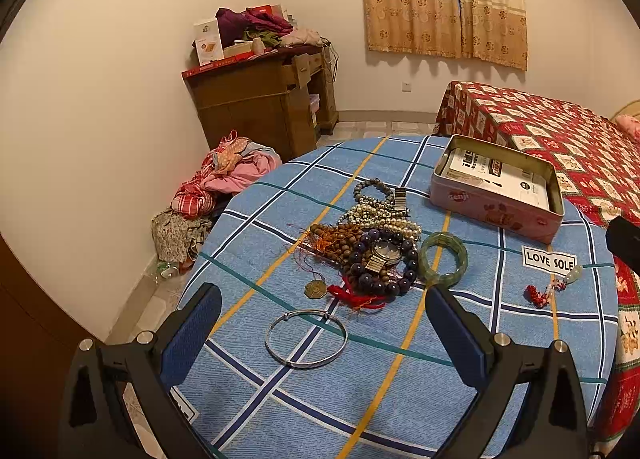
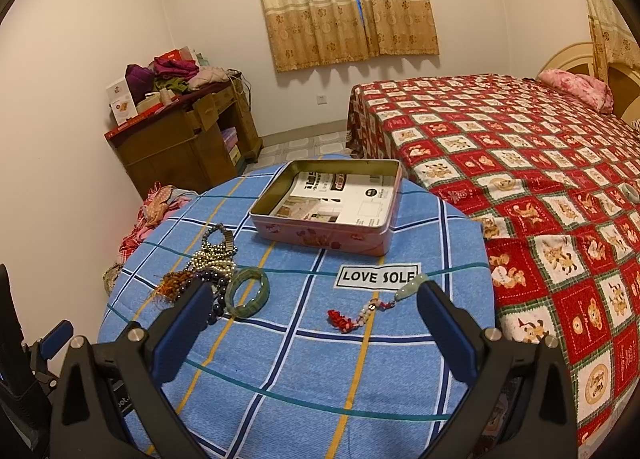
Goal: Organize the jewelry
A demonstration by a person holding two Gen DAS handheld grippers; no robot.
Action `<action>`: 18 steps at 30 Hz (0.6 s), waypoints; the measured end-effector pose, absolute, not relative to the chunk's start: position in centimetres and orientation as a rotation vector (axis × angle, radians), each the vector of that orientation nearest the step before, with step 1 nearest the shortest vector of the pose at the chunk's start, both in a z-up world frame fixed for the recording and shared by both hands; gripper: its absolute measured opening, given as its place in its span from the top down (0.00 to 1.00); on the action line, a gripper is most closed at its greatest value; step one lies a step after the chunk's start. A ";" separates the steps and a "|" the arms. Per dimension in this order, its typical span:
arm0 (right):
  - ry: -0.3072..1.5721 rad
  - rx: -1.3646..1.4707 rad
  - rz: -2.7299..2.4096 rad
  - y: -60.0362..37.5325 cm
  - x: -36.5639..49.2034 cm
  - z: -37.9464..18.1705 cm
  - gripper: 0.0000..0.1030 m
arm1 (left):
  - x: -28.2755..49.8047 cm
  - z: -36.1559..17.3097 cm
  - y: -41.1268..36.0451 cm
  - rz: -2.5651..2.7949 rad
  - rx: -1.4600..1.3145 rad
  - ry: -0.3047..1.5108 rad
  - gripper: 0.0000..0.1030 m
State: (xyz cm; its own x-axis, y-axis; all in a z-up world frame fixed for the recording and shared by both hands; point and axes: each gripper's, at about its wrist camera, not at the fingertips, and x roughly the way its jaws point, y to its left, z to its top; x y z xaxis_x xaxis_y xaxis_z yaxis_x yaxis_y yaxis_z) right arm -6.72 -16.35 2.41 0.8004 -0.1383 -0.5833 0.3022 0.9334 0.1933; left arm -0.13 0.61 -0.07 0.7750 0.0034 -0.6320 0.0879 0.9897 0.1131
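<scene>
A heap of jewelry point(image 1: 372, 243) lies on the blue checked tablecloth point(image 1: 360, 399): bead bracelets, pearls, a watch point(image 1: 385, 253). A green jade bangle point(image 1: 443, 261) lies to its right, also in the right wrist view point(image 2: 247, 291). A silver bangle point(image 1: 306, 339) lies between the fingers of my open left gripper point(image 1: 324, 319). A red tassel charm with a jade pendant point(image 2: 372, 309) lies between the fingers of my open right gripper point(image 2: 314, 309). An open pink tin box point(image 2: 330, 205) with a printed card inside stands at the table's far side.
A "LOVE SOLE" label point(image 2: 376, 276) is on the cloth. A bed with a red patchwork cover point(image 2: 540, 179) is at the right. A wooden cabinet point(image 1: 264, 99) piled with clothes stands by the wall, with clothes point(image 1: 224, 183) on the floor.
</scene>
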 end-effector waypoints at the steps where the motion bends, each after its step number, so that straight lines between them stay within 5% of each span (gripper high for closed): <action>1: 0.598 0.286 -0.240 -16.4 -6.8 2.4 0.00 | -0.1 -0.1 0.6 -0.046 0.138 0.683 0.01; 18: 0.595 0.285 -0.244 -16.5 -6.6 2.4 0.00 | -0.3 1.2 0.3 -0.058 0.122 0.653 0.01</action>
